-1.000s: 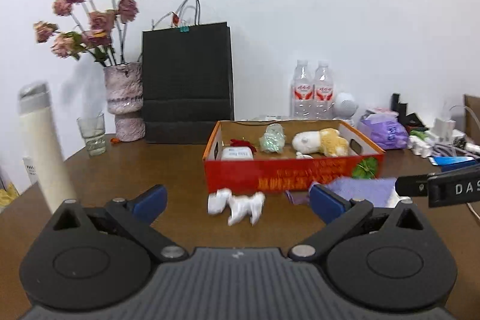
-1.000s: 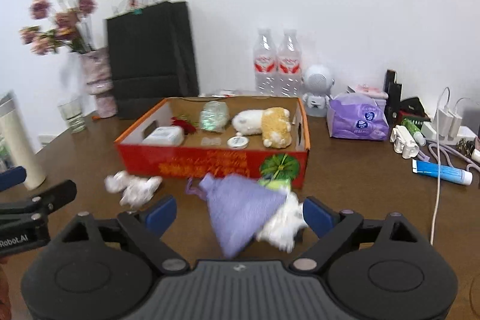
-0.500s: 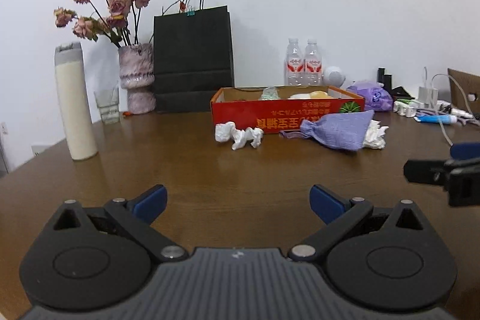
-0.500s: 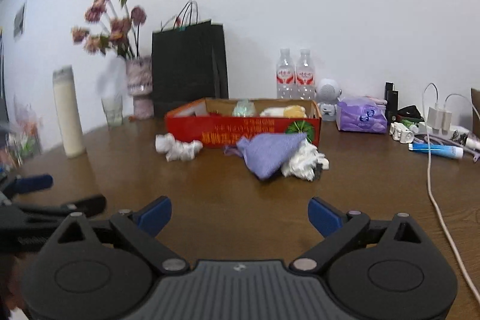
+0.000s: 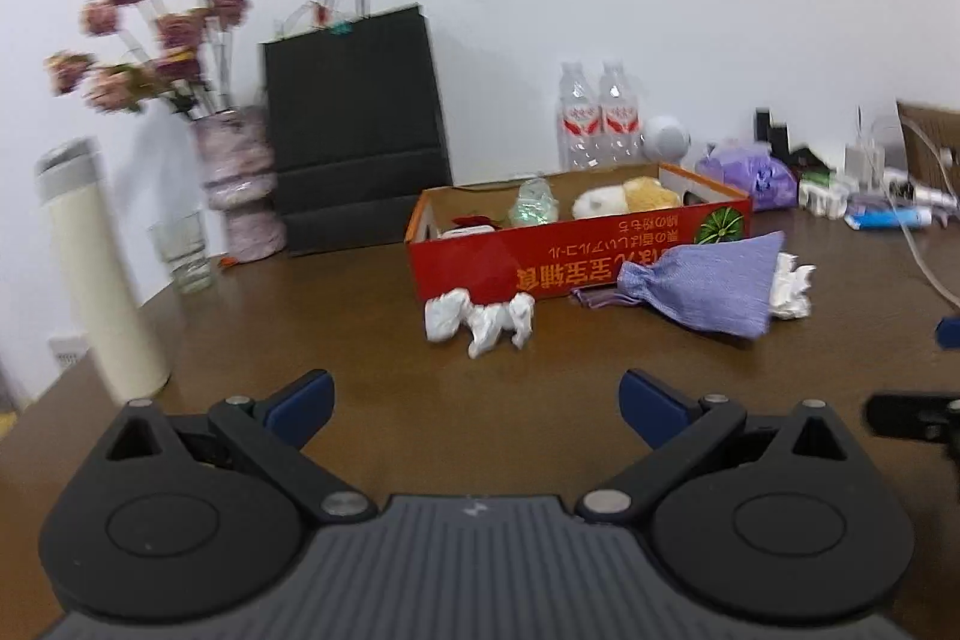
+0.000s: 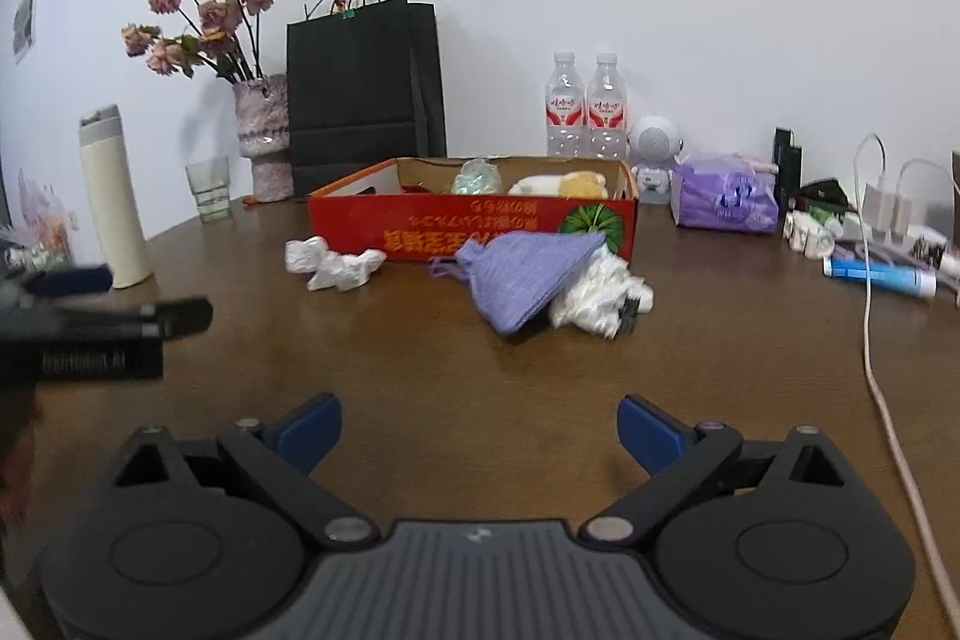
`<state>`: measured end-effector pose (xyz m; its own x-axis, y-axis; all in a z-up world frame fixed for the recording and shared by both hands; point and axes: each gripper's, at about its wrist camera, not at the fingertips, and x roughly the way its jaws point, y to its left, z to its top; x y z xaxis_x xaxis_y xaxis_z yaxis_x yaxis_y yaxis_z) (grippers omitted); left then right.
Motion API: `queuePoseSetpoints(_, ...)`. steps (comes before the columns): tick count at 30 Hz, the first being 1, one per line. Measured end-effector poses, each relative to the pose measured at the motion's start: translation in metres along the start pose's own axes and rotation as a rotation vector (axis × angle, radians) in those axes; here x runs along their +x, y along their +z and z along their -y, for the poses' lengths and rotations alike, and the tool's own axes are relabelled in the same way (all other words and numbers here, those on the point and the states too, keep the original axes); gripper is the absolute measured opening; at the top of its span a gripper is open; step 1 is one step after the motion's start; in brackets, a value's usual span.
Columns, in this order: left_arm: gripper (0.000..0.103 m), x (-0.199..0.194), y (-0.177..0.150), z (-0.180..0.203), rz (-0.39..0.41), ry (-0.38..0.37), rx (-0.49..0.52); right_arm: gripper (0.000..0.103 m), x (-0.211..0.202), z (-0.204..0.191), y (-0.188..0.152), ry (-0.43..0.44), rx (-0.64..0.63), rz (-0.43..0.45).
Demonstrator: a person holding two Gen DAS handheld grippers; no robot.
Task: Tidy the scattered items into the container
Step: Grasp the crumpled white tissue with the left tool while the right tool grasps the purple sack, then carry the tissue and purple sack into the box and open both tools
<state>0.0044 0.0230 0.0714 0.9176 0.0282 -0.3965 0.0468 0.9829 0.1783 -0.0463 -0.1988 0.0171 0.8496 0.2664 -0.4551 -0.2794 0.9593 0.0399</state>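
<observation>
Brown tabletop [image 6: 420, 358] lies bare under both grippers: the left gripper [image 5: 474, 400] and right gripper [image 6: 480, 424] hover with fingers spread, holding nothing. Just in front of the red box [image 6: 468, 232] lie crumpled white plastic [image 6: 333, 265], a purple pouch [image 6: 522, 274] and white wrapping [image 6: 600, 292], not yet tidied. Inside the box sit a plush toy [image 6: 564, 184] and a greenish packet [image 6: 477, 176], so roughly half seems done.

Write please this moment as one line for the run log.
left tongs: open, empty | right tongs: open, empty | red box: partly filled | outside box: purple pouch, white wads
</observation>
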Motion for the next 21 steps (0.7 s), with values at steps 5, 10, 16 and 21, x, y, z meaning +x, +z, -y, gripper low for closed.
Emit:
queuePoseSetpoints(5, 0.103, 0.081, 0.029, -0.008, -0.085, -0.065, 0.015, 0.097, 0.047, 0.016, 0.042, -0.009, -0.095, 0.017)
queuePoseSetpoints(10, 0.103, 0.146, 0.036, -0.008, -0.165, -0.117, -0.009, 0.089, 0.113, 0.03, 0.083, -0.003, -0.145, -0.034)
queuePoseSetpoints(16, 0.034, 0.165, 0.029, -0.014, -0.204, -0.115, -0.059, 0.074, 0.164, 0.022, 0.092, 0.085, -0.175, -0.106)
queuePoseSetpoints(21, 0.011, 0.154, 0.019, -0.015, -0.219, -0.157, -0.059, 0.055, 0.171, -0.014, 0.069, 0.074, -0.332, -0.171)
